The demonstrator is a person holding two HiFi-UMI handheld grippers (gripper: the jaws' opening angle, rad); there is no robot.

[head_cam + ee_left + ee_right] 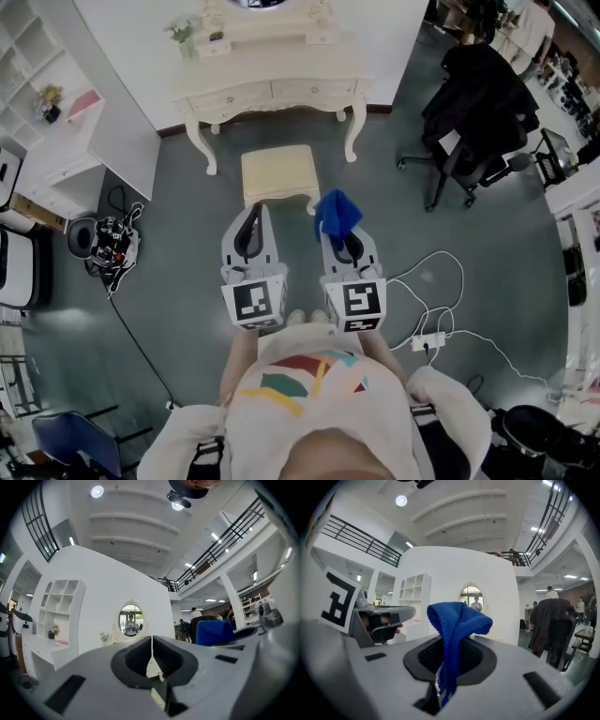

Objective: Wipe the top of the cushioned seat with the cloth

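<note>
Between the right tongs (347, 246) the cloth (336, 214) is pinched tight, so the cushioned seat (277, 173) ahead can be wiped. Nothing is held by the closed left tongs (151, 645).

Cream dressing table (272, 89) stands against a white wall (380, 33), black office chair (473, 131) nearby on grey floor (187, 281)

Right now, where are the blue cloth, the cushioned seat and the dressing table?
blue cloth (337, 214): head view, its bunched middle.
cushioned seat (277, 172): head view, middle of its top.
dressing table (272, 92): head view, its drawer front.
</note>
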